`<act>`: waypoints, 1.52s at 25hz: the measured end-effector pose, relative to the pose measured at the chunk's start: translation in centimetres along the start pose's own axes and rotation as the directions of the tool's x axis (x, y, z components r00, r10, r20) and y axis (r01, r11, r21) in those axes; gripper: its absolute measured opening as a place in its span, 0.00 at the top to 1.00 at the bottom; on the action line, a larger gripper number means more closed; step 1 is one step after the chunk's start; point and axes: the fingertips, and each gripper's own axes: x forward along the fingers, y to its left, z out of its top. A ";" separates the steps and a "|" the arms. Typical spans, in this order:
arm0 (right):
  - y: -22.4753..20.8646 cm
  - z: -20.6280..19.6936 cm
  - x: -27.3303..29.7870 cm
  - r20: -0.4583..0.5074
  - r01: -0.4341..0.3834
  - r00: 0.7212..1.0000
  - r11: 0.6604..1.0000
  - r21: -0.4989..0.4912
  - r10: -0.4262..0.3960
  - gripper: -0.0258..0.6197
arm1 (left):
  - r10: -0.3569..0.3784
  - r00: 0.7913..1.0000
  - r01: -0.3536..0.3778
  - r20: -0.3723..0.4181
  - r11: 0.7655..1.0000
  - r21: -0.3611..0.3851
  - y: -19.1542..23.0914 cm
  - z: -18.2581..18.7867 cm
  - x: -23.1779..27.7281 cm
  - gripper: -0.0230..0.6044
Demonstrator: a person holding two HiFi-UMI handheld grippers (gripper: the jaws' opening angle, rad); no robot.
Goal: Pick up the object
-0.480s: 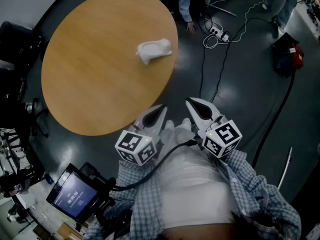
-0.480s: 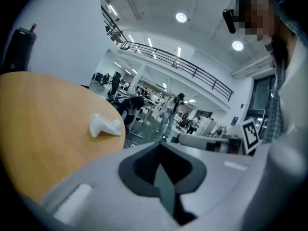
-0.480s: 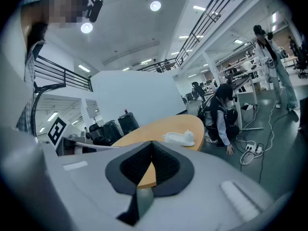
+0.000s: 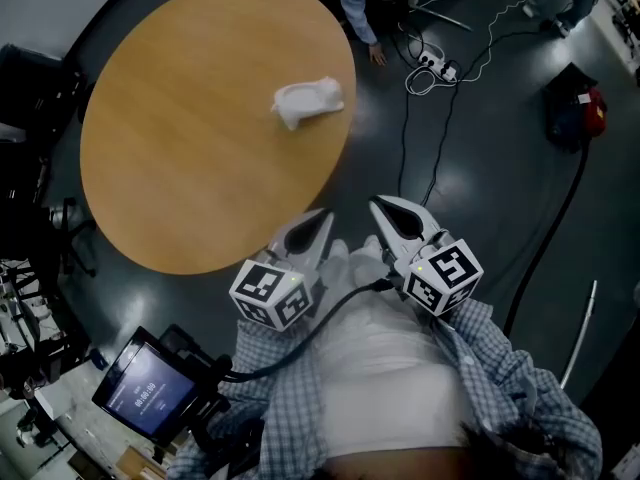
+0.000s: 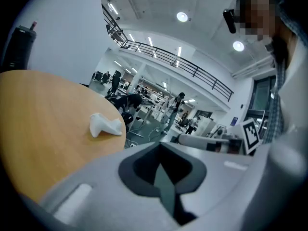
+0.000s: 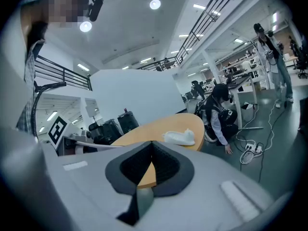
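A small white object (image 4: 308,99) lies on the round wooden table (image 4: 180,138), near its far right edge. It also shows as a white lump (image 5: 104,124) in the left gripper view and as a pale shape (image 6: 180,137) in the right gripper view. Both grippers are held close to my body, off the table's near edge. My left gripper (image 4: 322,220) is shut and empty, and so is my right gripper (image 4: 379,208). Each is well short of the object.
A person crouches on the dark floor beyond the table (image 4: 362,8), beside a power strip and cables (image 4: 435,68). A dark bag (image 4: 575,108) lies at the right. A screen on a stand (image 4: 150,386) sits at my lower left, and dark equipment (image 4: 30,78) stands left of the table.
The grippers and the white object have held their places. The crouching person beyond the table has shifted slightly.
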 end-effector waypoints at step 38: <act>-7.7 1.7 13.0 -0.169 0.076 0.983 0.997 0.029 -0.070 0.65 | 0.215 0.976 -0.217 -0.029 0.971 -0.104 14.9 5.6 4.2 0.60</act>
